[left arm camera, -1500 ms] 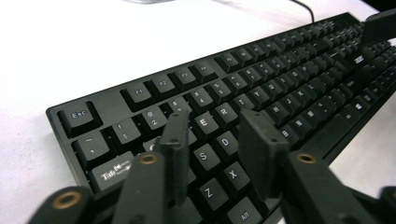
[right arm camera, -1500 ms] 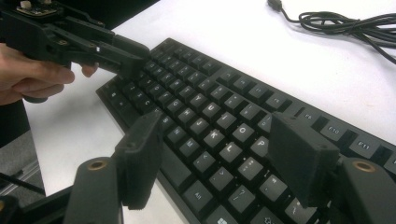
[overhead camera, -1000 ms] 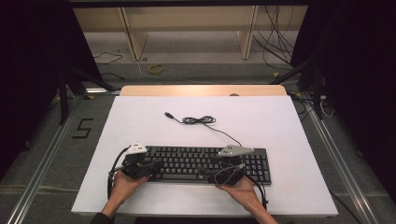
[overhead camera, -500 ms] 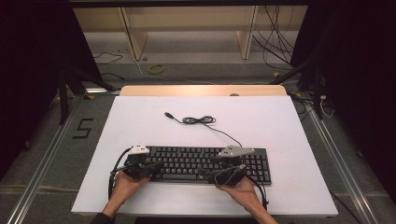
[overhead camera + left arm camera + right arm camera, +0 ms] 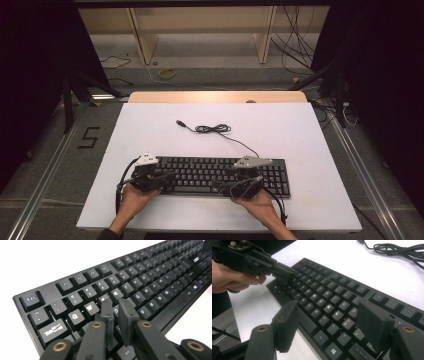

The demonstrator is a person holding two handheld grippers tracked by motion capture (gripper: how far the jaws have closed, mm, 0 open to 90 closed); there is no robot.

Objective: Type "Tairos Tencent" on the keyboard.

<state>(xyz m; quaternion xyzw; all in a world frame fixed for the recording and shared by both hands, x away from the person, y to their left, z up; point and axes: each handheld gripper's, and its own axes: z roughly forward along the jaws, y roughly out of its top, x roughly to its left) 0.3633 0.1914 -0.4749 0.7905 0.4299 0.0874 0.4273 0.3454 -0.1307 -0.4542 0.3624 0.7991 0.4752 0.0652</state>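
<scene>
A black keyboard [image 5: 215, 175] lies along the near side of the white table, and its cable [image 5: 212, 129] coils behind it. My left gripper [image 5: 167, 176] hovers over the keyboard's left end. Its tips [image 5: 115, 302] hang just above the keys [image 5: 150, 277] near W and D. Its jaws have just been opening to a narrow gap, with nothing between them. My right gripper [image 5: 220, 185] is over the keyboard's right half and points left. Its jaws [image 5: 329, 307] stand wide apart above the keys [image 5: 332, 297] with nothing held. The left gripper [image 5: 292, 271] also appears farther off.
The cable's plug [image 5: 179, 122] lies loose on the white tabletop [image 5: 300, 130]. A wooden strip [image 5: 215, 97] borders the far edge. Beyond stand shelf legs and floor cables. A "5" [image 5: 89, 137] marks the floor at the left.
</scene>
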